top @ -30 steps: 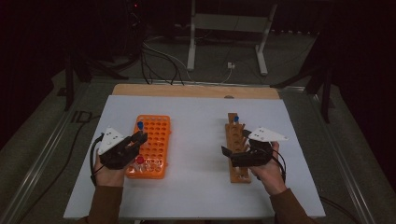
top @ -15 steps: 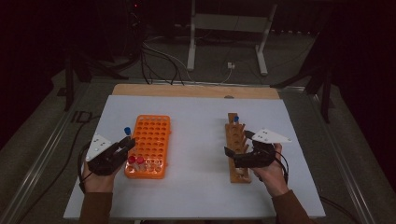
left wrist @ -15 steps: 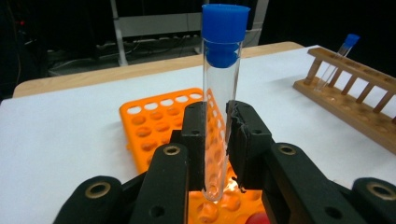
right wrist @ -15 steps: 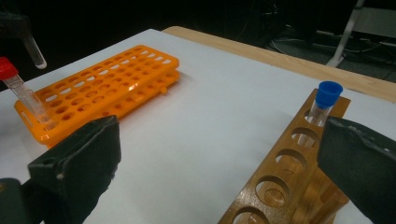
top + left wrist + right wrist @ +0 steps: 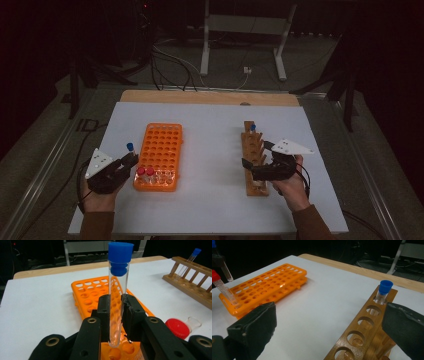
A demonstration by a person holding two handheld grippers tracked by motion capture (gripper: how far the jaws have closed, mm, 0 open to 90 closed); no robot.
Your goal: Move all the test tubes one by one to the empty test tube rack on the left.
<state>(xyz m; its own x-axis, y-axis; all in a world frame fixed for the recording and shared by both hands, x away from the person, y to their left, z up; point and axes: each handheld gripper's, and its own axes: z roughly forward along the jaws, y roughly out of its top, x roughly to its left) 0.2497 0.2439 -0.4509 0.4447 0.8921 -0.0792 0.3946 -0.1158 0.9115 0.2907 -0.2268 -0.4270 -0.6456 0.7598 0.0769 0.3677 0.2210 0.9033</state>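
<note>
My left gripper [image 5: 125, 161] hovers just left of the orange rack [image 5: 161, 150], shut on a clear blue-capped tube [image 5: 130, 148]. In the left gripper view the tube [image 5: 117, 290] stands upright between the jaws, its bottom just above the rack [image 5: 87, 290]. Two red-capped tubes [image 5: 145, 172] stand in the rack's near row. My right gripper [image 5: 256, 171] is open, its jaws straddling the near part of the wooden rack [image 5: 252, 150]. A second blue-capped tube [image 5: 384, 291] stands in the far hole of the wooden rack [image 5: 359, 337].
The white tabletop [image 5: 210, 130] lies bare between the two racks. A wooden strip [image 5: 210, 97] runs along its far edge. Behind the table are cables and a metal stand [image 5: 240, 45] on the dark floor.
My left gripper has moved left off the orange rack, carrying the blue-capped tube with it. The right gripper has stayed at the wooden rack.
</note>
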